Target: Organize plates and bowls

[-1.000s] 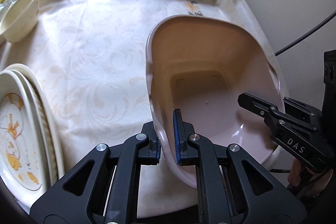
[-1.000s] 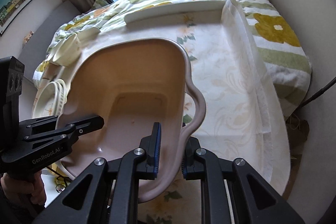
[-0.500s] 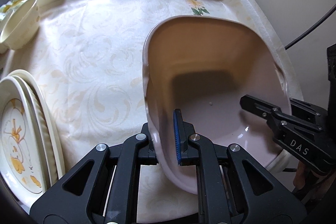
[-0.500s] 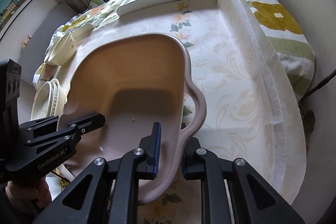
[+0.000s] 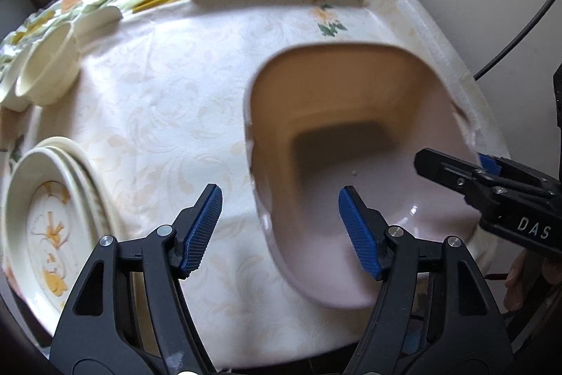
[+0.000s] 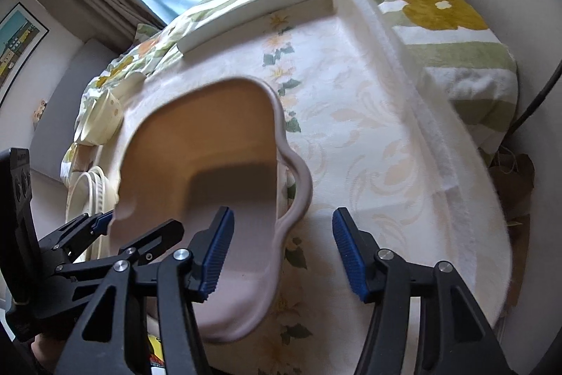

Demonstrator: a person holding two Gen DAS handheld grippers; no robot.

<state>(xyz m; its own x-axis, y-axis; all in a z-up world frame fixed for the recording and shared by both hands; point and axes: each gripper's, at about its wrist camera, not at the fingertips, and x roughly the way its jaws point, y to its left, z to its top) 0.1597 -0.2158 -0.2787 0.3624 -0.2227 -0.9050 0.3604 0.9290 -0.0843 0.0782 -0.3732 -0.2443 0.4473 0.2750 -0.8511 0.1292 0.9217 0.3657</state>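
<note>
Both claws stand apart: the left claw (image 5: 281,231) straddles the pink basin's (image 5: 354,129) near rim, the right claw (image 6: 281,252) its handle lobe. Stiff, light, slippery plastic; grip the rim.

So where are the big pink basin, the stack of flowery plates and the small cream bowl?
pink basin (image 5: 379,199), left wrist view, on its inner floor.
stack of flowery plates (image 5: 45,227), left wrist view, on the top plate's painted centre.
small cream bowl (image 5: 47,65), left wrist view, on its inside.
</note>
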